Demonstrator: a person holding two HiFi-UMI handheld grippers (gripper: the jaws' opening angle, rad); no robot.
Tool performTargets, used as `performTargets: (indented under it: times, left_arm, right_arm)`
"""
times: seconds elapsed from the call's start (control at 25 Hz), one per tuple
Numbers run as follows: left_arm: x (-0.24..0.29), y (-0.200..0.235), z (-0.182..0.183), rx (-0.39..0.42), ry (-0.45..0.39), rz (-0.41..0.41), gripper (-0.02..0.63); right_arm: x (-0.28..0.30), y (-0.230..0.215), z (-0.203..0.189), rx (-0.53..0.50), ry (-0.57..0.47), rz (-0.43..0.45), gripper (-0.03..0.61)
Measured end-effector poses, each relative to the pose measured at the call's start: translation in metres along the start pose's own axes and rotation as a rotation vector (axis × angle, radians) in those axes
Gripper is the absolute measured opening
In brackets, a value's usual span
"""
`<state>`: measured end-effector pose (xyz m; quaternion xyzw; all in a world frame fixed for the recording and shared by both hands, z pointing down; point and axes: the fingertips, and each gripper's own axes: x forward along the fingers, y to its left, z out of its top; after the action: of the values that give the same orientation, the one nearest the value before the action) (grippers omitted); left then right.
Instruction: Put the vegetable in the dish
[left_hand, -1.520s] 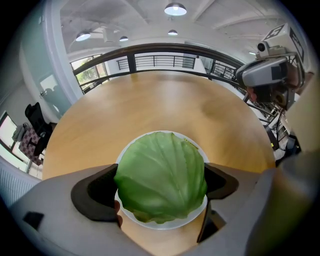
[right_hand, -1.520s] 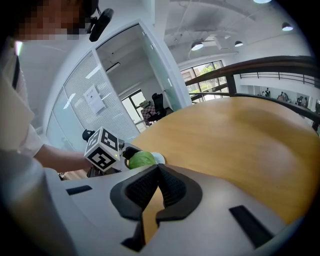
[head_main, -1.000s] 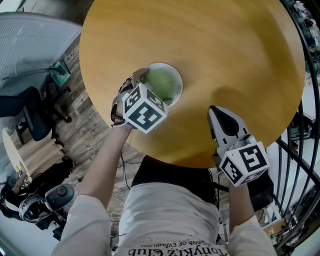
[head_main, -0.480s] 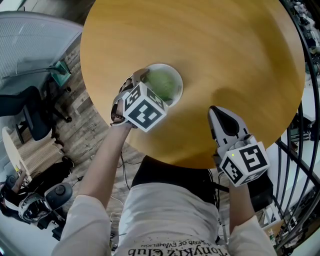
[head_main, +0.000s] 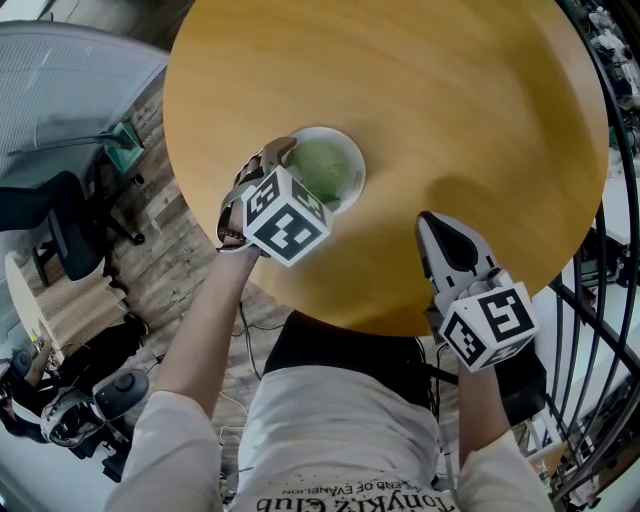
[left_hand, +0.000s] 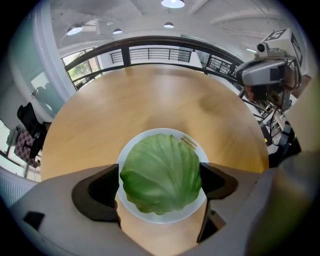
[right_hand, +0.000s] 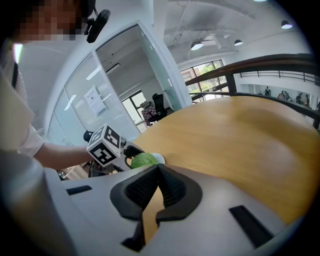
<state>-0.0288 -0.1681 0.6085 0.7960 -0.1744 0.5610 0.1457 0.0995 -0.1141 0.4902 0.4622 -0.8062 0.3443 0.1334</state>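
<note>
Honey-coloured wood, the round table (head_main: 450, 120), took up most of the head view, and nothing on it moved in the last second. What did change was small: your left gripper (left_hand: 160, 176) eased a little back toward you and to your left, while the dish and its load stayed where they were. I read that as the placing being finished and the withdrawal under way, so the task looked all but done.

That gripper's jaws were spread wide, one on each side of the cabbage (left_hand: 160, 165). The pads sat so close to the leaves that I could not tell whether they were brushing them. They did not seem to be squeezing. Your right gripper (right_hand: 157, 175) hung over the near edge of the table, well apart from the dish. Its jaws were pressed together with nothing between them.

The white dish (left_hand: 126, 153) stood near the table's edge on your left side. The cabbage lay inside it and covered nearly the whole bowl, so only a thin rim showed around it.

The vegetable was a round, pale green head with broad overlapping leaves and lighter veins fanning out from its base. It looked smooth and slightly glossy, and it sat upright and steady. A small printed label (left_hand: 189, 142) lay on the far rim.
</note>
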Motion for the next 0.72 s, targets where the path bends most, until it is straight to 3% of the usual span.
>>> performTargets:
  times: [0.24, 0.72]
  left_arm:
    - [-0.013, -0.001, -0.001, -0.028, -0.033, 0.012, 0.502]
    - [-0.081, 0.007, -0.023, -0.226, -0.239, 0.075, 0.499]
  right_arm:
    - [-0.005, 0.007, 0.003, -0.006, 0.006, 0.004, 0.016]
    - [-0.020, 0.039, 0.013, -0.072, 0.023, -0.006, 0.016]
